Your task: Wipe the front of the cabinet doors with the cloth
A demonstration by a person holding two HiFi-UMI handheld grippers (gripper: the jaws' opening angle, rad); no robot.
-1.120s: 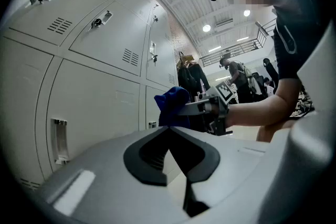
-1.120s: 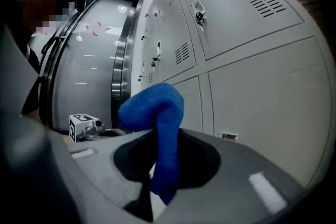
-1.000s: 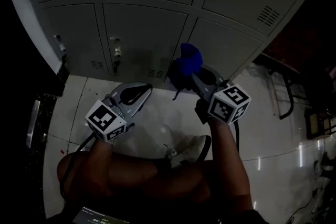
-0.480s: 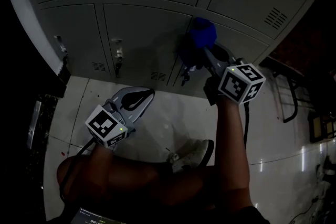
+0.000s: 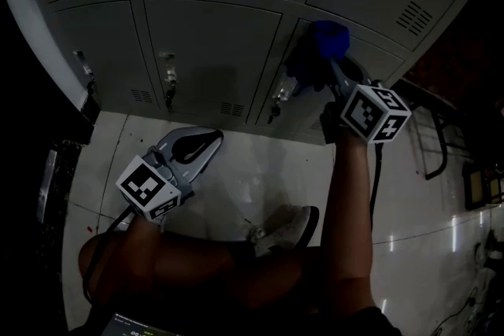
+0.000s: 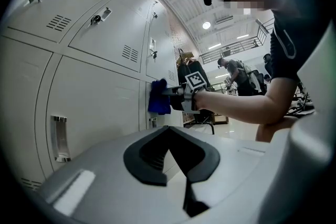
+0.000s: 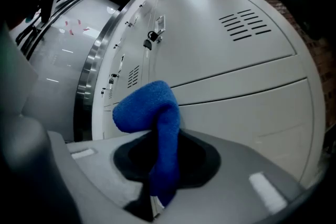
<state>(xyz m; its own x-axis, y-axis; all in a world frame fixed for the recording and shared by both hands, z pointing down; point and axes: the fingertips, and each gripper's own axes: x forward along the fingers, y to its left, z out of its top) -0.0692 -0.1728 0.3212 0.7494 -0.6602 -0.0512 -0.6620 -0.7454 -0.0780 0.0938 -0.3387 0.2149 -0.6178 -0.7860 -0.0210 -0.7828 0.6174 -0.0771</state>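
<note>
1. Right now the right gripper (image 7: 157,189) has its jaws clamped on the blue cloth (image 7: 149,107). They pinch a narrow waist of it, and the free end folds over above them into a fat, rounded lobe leaning toward 10 o'clock.
2. That cloth looks thick and nappy, like terry or microfibre, soft enough to flatten under light pressure. To my mind the lobe should meet the metal, not the hard jaw tips.
3. In the head view the cloth sits at 1 o'clock, against the upper part of the lower right-hand door of the cabinet doors (image 5: 209,51), just under the seam with the row above. It appears to touch the door face.
4. Doing this step well likely means:
   - tilting the gripper so the lobe lies broad on the panel;
   - pressing gently and drawing long, overlapping strokes;
   - easing round anything that sticks out, so the nap does not snag.
5. The doors are pale grey painted sheet metal, smooth and flat, parted by thin dark seams. Each carries a small patch of louvred vent slots (image 7: 244,23) and a lock fitting (image 5: 168,79) near its edge.
6. The left gripper (image 6: 181,176) has its jaws together with nothing between them. It hangs low at 8 o'clock of the head view, above the glossy tiled floor (image 5: 252,177) and well apart from the cloth.
</note>
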